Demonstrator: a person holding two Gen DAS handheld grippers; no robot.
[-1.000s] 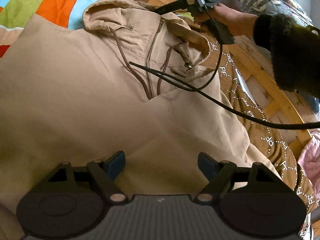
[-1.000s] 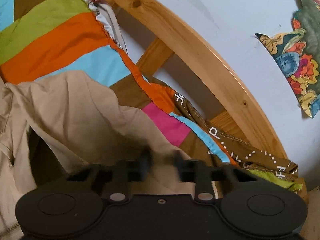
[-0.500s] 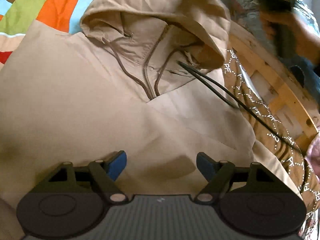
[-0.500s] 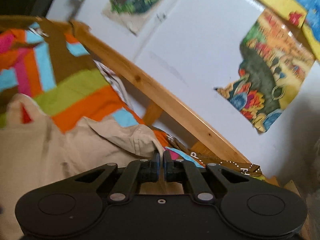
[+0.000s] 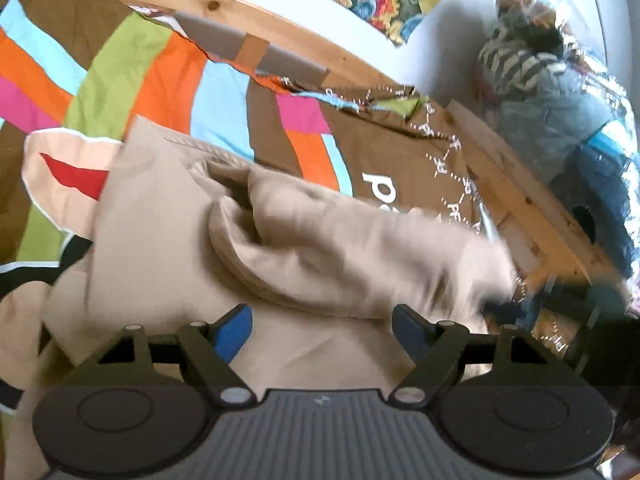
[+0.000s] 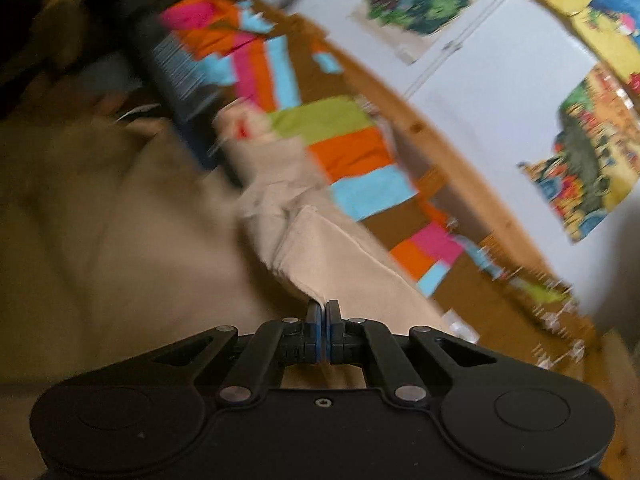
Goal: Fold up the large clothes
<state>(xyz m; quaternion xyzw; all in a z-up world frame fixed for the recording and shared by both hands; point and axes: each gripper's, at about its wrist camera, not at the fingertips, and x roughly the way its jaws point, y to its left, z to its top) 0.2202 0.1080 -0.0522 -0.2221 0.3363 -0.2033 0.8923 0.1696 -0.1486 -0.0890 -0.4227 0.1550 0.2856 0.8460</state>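
Observation:
A beige hooded jacket (image 5: pixel 168 216) lies on the multicoloured bed cover (image 5: pixel 120 80). Its hood (image 5: pixel 332 248) is folded down over the body and shows blurred. My left gripper (image 5: pixel 322 320) stands open just above the jacket's body, with nothing between its blue pads. In the right wrist view my right gripper (image 6: pixel 321 312) is shut on a fold of the jacket's beige cloth (image 6: pixel 340 264), which rises from the pads toward the bed cover (image 6: pixel 348 152). The rest of the jacket (image 6: pixel 100 248) spreads blurred to the left.
A curved wooden bed frame (image 5: pixel 304 36) runs along the far side, with the white wall (image 6: pixel 480 92) and coloured posters (image 6: pixel 592 152) behind it. A brown printed cloth (image 5: pixel 400 160) lies at the right, and bagged bundles (image 5: pixel 552 92) are piled in the corner.
The right gripper has pulled the hood down over the jacket's body, toward me. The left wrist view has tilted up, so the bed frame and wall now show. Both views are blurred by motion.

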